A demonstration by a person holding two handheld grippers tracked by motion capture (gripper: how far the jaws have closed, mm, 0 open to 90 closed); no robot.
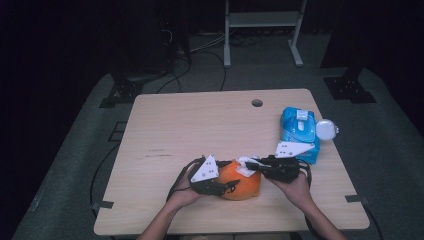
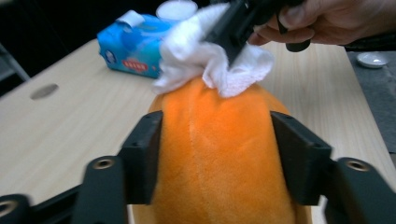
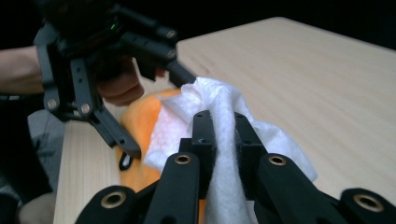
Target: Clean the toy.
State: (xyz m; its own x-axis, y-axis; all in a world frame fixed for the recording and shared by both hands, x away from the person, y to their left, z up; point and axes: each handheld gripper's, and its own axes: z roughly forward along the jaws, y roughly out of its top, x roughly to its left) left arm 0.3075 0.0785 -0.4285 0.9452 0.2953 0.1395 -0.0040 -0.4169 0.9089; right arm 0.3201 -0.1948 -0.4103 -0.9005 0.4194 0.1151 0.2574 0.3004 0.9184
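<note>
An orange plush ball (image 1: 243,187) lies near the front edge of the wooden table (image 1: 200,125). My left gripper (image 1: 227,186) has its two black jaws against the ball's sides (image 2: 219,154), pads pressing into the plush. A crumpled white tissue (image 1: 245,166) rests on top of the ball. My right gripper (image 1: 249,163) comes in from the right and is shut on that tissue (image 3: 219,98), pressing it onto the orange plush (image 3: 140,121). From the left gripper view, the right gripper (image 2: 233,42) and its hand sit above the tissue (image 2: 196,56).
A blue pack of wipes (image 1: 299,131) lies at the table's right edge, with a round white lid (image 1: 327,129) beside it. A cable hole (image 1: 257,103) is at the back of the table. Dark floor and a metal frame stand beyond.
</note>
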